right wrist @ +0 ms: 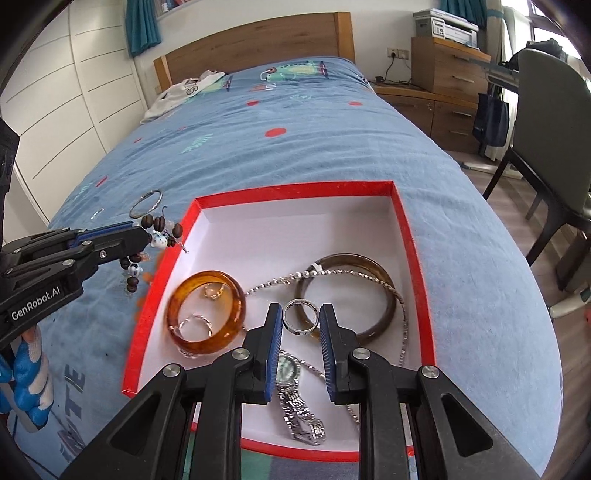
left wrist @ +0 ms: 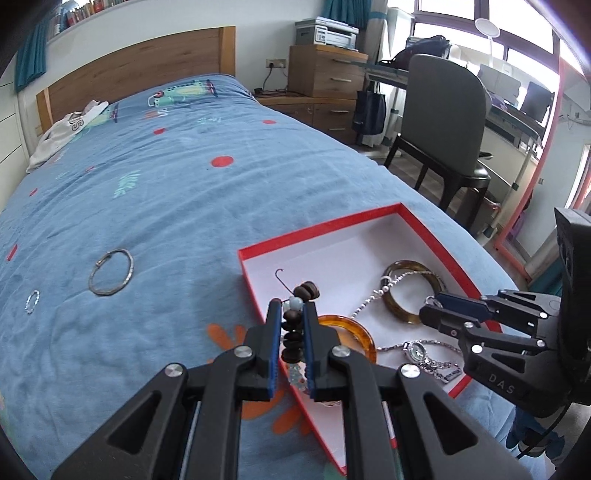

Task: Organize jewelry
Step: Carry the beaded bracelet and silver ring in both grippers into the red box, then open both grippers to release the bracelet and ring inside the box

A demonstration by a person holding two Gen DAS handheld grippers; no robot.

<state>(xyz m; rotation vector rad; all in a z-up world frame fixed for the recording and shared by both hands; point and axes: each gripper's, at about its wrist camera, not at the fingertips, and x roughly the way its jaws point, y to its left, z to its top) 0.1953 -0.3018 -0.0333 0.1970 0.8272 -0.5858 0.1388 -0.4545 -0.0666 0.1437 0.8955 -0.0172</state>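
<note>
The left tool (left wrist: 291, 325) is clenched on a beaded bracelet (left wrist: 293, 332), holding it over the near-left edge of the red box (right wrist: 404, 236) on the bed (left wrist: 166, 177). The strand is light and limp, dangling loosely, so it will swing and should be lowered gently. The right tool (right wrist: 301, 319) grips a silver ring (right wrist: 301, 316) by its outer edges above the box; it is small, stiff and slippery, likely to roll or bounce if dropped.

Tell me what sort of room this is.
Most likely a bedroom that doubles as a study: a bed with a wooden headboard, a drawer unit topped by a printer, and a chair at a window desk.
</note>
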